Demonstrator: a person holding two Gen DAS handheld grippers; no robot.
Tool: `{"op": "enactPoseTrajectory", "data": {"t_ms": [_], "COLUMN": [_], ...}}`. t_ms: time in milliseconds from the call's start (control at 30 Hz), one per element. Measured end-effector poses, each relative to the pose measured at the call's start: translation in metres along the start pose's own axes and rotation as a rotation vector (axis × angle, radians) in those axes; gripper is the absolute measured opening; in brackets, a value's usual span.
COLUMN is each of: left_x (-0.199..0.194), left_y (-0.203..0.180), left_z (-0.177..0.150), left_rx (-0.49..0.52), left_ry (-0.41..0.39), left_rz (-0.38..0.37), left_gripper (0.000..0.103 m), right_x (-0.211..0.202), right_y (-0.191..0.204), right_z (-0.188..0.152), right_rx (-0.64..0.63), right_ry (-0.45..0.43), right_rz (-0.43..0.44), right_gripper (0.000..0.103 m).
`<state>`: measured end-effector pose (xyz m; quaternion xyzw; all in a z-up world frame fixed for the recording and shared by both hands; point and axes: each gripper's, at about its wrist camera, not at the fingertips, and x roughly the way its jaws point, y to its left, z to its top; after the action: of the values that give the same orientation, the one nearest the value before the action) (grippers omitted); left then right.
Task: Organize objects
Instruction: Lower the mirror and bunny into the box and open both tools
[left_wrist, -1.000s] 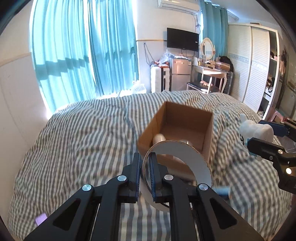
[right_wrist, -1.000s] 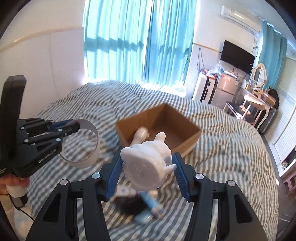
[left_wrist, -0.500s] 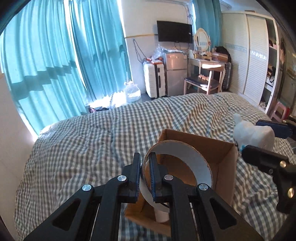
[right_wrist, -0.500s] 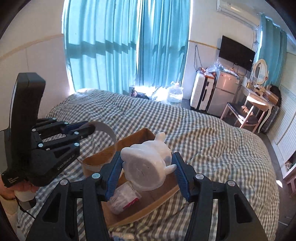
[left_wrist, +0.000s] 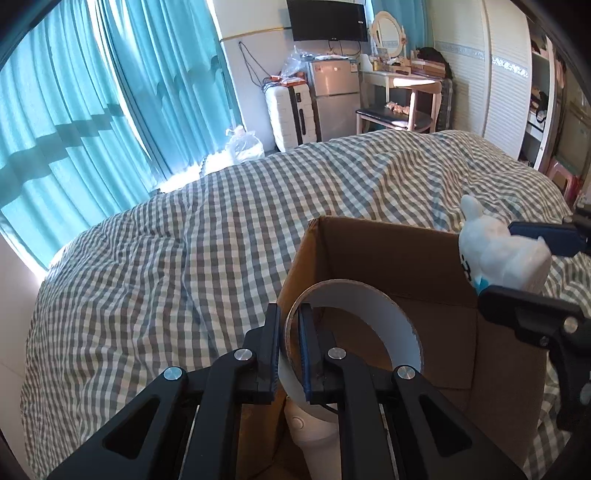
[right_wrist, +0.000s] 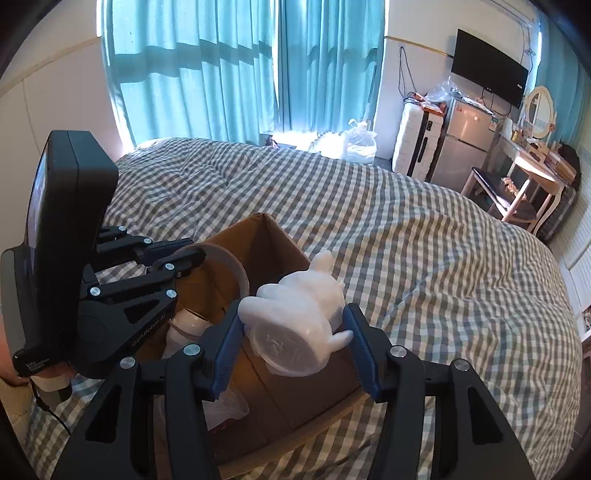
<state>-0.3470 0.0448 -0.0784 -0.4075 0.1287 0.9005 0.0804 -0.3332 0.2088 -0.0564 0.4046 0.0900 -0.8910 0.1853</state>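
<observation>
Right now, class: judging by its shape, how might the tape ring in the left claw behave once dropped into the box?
The tape ring is round, so it may roll or topple flat. Pinched through its thin wall, it looks light and fairly stiff.

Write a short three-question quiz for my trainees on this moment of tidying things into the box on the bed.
1. True or false: the left gripper is shut on the tape ring.
2. What does the right gripper hold? A) a bottle B) a white animal figurine C) nothing
3. Fill in: both held items hang over the open ____ on the checked bedspread.

Key: 1 true; 2 B; 3 cardboard box.
</observation>
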Motion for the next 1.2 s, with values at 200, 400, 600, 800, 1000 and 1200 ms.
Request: {"op": "enactPoseTrajectory", "data": {"t_ms": [200,400,600,800,1000,1200], "left_x": [0.006,0.008,-0.011,-0.059,-0.117,-0.181], "left_y": [-0.007,-0.011,-0.010,-0.001,0.005,0.011], "left_z": [0.000,-0.004,-0.011,-0.012,-0.007,-0.005], "left_rx": [0.010,0.001,0.004,-0.008,-0.031,-0.033], "left_ry": [0.008,0.019,0.018,-0.047,-0.111,-0.192], "left_rz": [-0.026,-0.042,-0.046,-0.051,-0.033,-0.012], "left_gripper": [0.010,0.010,0.032,0.074,0.077,0.078], "right_x": [-0.008,-0.014,-0.039,-0.086,-0.139,-0.195], "right_y": [0.007,0.010,0.003,0.008,0.018,0.038], "right_z": [-0.006,-0.014,-0.016,-0.019,-0.021,-0.025], "right_rx": [-0.016,-0.006,0.049,0.036,0.008,-0.033], "right_ry": [-0.018,-0.016,-0.062,-0.099,-0.147,-0.203], "right_rz": [0.014,0.051,0.053,0.009,-0.030,-0.070], "right_gripper": [0.054,0.054,0.077,0.077,0.077,0.077]}}
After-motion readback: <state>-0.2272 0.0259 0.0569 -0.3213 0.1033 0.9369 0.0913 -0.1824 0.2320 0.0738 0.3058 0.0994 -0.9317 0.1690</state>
